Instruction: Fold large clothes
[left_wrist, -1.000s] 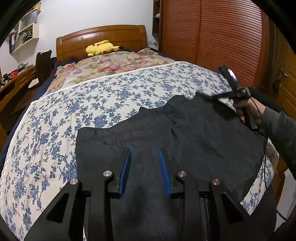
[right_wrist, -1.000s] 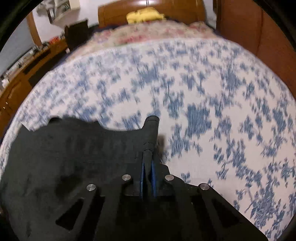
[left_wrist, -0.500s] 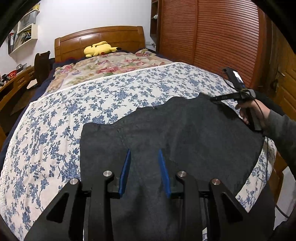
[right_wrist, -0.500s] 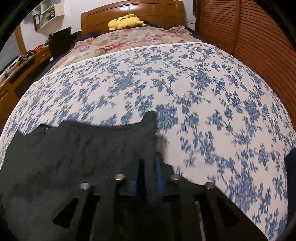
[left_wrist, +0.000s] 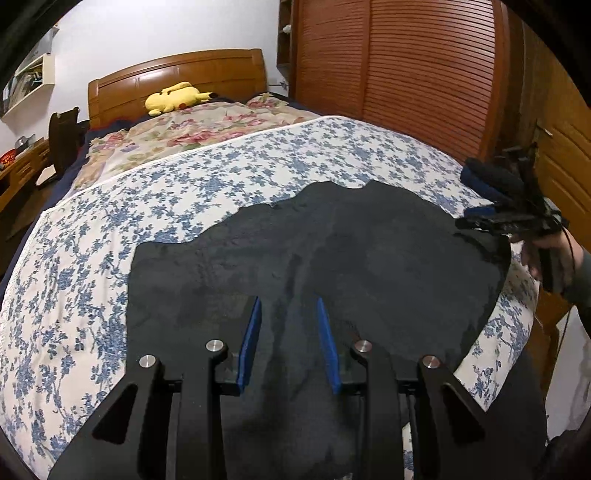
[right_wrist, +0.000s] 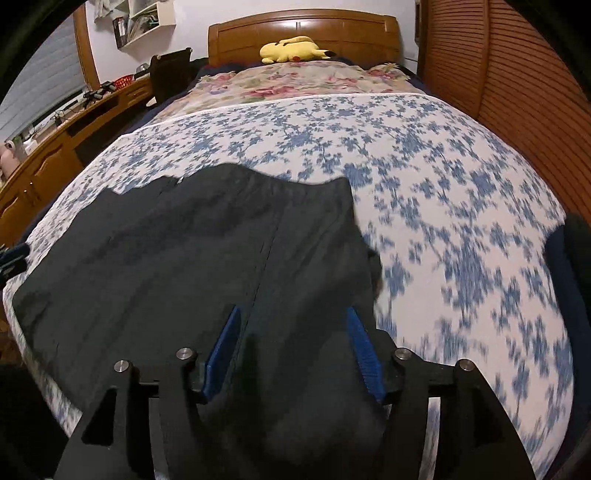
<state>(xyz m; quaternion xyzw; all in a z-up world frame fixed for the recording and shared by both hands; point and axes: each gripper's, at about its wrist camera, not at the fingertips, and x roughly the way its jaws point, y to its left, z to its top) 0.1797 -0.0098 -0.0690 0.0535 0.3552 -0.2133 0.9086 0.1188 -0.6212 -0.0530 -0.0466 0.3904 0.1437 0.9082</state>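
A large black garment lies spread flat across the near end of the bed, its near part hanging over the edge. My left gripper sits over its near middle, with the jaws closed partway on a thick ridge of the cloth that runs up between the blue pads. In the left wrist view, the right gripper hovers at the garment's right corner, held by a hand. My right gripper is opening above the garment. Cloth lies between its pads, but they do not press on it.
The bed carries a blue-flowered sheet, with a floral quilt and a yellow plush toy near the wooden headboard. A slatted wooden wardrobe runs close along the right side. A wooden desk stands to the left.
The right gripper drew the garment's corner out to the right, flattening the cloth, then opened and let go while pulling back. The left gripper kept its hold and barely shifted.
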